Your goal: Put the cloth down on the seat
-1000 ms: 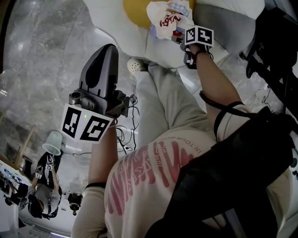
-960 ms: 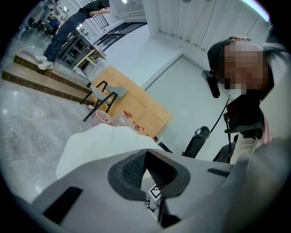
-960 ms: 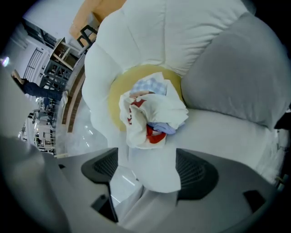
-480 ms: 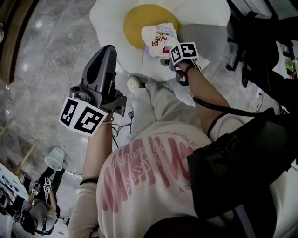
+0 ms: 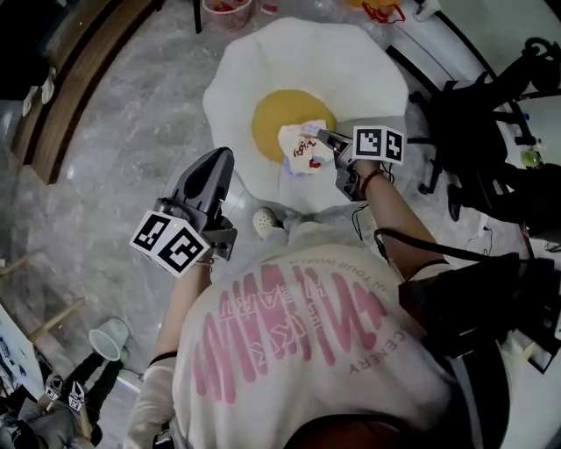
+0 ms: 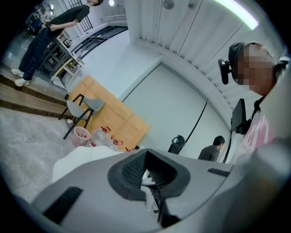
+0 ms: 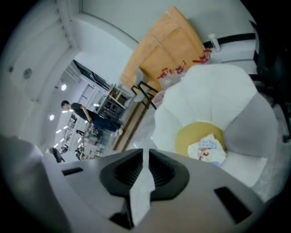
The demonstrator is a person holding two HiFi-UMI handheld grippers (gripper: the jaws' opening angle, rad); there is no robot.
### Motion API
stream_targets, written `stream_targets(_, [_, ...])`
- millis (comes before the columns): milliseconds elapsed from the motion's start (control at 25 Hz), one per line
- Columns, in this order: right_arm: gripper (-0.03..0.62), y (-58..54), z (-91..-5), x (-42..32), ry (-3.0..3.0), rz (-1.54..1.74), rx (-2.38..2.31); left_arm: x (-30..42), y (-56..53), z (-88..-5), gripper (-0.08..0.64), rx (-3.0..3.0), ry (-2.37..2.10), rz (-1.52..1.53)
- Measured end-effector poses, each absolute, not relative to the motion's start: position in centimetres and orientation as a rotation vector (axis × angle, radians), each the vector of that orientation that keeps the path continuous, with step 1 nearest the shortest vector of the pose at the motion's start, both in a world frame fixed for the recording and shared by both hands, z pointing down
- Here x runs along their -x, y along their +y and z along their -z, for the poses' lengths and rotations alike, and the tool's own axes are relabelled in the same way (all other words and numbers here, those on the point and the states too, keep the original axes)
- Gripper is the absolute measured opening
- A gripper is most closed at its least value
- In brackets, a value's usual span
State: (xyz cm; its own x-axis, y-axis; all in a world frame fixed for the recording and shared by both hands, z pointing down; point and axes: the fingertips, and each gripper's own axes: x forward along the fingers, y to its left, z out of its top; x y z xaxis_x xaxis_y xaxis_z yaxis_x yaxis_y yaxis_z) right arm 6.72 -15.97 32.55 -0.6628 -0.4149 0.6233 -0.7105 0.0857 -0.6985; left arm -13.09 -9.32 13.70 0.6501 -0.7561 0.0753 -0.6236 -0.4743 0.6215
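The seat [image 5: 263, 70] is a big white egg-shaped cushion with a yellow centre [image 7: 188, 139]. On that yellow centre lies the crumpled white cloth [image 5: 302, 149] with red print and a blue patch, also in the right gripper view [image 7: 208, 149]. My right gripper [image 5: 323, 134] hangs just right of and above the cloth, clear of it. Its jaws [image 7: 145, 166] have just been closing and stand together with nothing between them. My left gripper [image 5: 223, 156] is held up at the seat's near left side, jaws [image 6: 148, 166] together and empty.
A white clog [image 5: 265, 222] is on the marble floor by the seat's near edge. Dark chairs and gear [image 5: 473, 131] stand at the right, a pink bucket [image 5: 226, 10] beyond the seat, a white cup [image 5: 107, 338] lower left, wooden boards [image 5: 79, 79] at left.
Both grippers have risen. The right one has lifted off the cloth and its jaws have come together; the cloth stays on the yellow centre. The head view now shows the whole seat.
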Motion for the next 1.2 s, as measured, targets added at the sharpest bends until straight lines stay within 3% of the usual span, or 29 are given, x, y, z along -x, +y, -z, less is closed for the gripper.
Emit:
stream_targets(360, [0.017, -14.5, -13.6, -3.2, -2.783, -1.546, -0.922, 12.5, -9.5, -9.6, 0.011, -2.438, -0.957, 0.232])
stream_targets(560, [0.014, -13.1, -11.3, -3.7, -2.852, -1.177, -1.038, 15.2, -10.4, -7.2, 0.011, -2.513, -1.009, 0.242])
stream_targets(1200, [0.011, -13.2, -7.8, -6.7, -2.874, -0.975, -1.16, 15.5, -9.1, -5.8, 0.011, -2.505, -1.135, 0.3])
